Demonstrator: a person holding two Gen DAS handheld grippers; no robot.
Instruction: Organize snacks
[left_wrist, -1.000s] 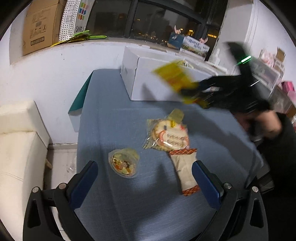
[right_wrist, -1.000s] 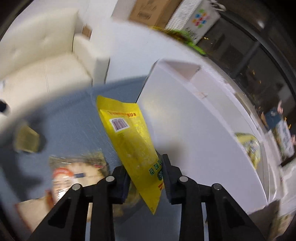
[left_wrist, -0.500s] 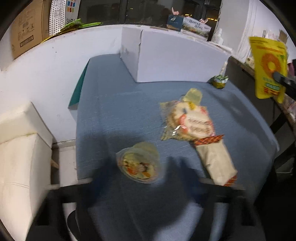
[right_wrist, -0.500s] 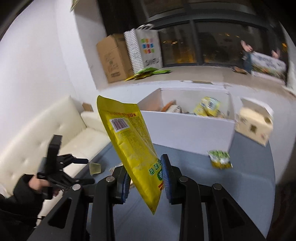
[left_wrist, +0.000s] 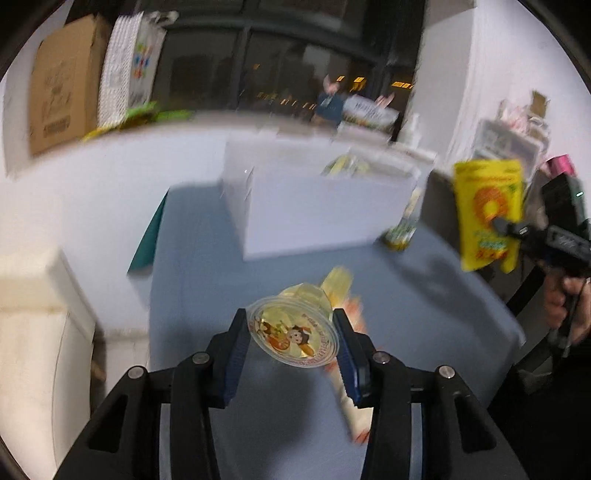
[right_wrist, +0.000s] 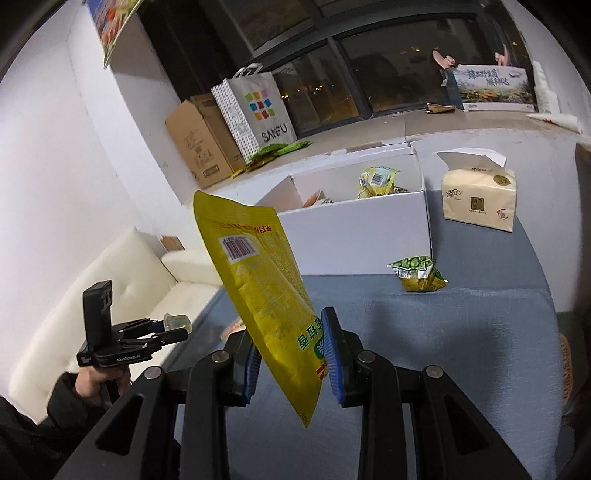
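Sofa (right_wrist: 122, 273): cream, padded, tufted; left of the table. Wall behind is plain white.

Table (right_wrist: 480, 332): blue woven cloth, rounded far corners.

Box (right_wrist: 354, 229): white cardboard, rectangular, top open, flaps up; stands at the table's far side. Snack packs inside, one yellow with a barcode label (right_wrist: 376, 181).

Cardboard carton (right_wrist: 195, 147) and dotted paper bag (right_wrist: 255, 110), printed with coloured squares, on the ledge under the dark window.

Tissue pack (right_wrist: 478, 199): cream, soft-sided block, torn open on top; just right of the box.

Yellow pouch (right_wrist: 262, 291): flat glossy film, barcode near the top, green print low down. Right gripper (right_wrist: 291, 354) pinches its lower part between blue ribbed pads; pouch stands up, leaning left, clear of the table, near side of the box. Left wrist view shows its front with an orange ring (left_wrist: 487, 214).

Green pack (right_wrist: 419, 273): crinkled pillow shape, lying on the cloth just in front of the box.

Cup (left_wrist: 295, 332): small clear plastic, round, foil lid with a cartoon print. Left gripper (left_wrist: 291, 350) clamps it at the sides, lid tipped toward the camera, lifted off the cloth. Blurred packets (left_wrist: 351, 398) lie below it.

Both grippers point somewhat downward. A hand (right_wrist: 98, 382) in a dark sleeve holds the left handle.
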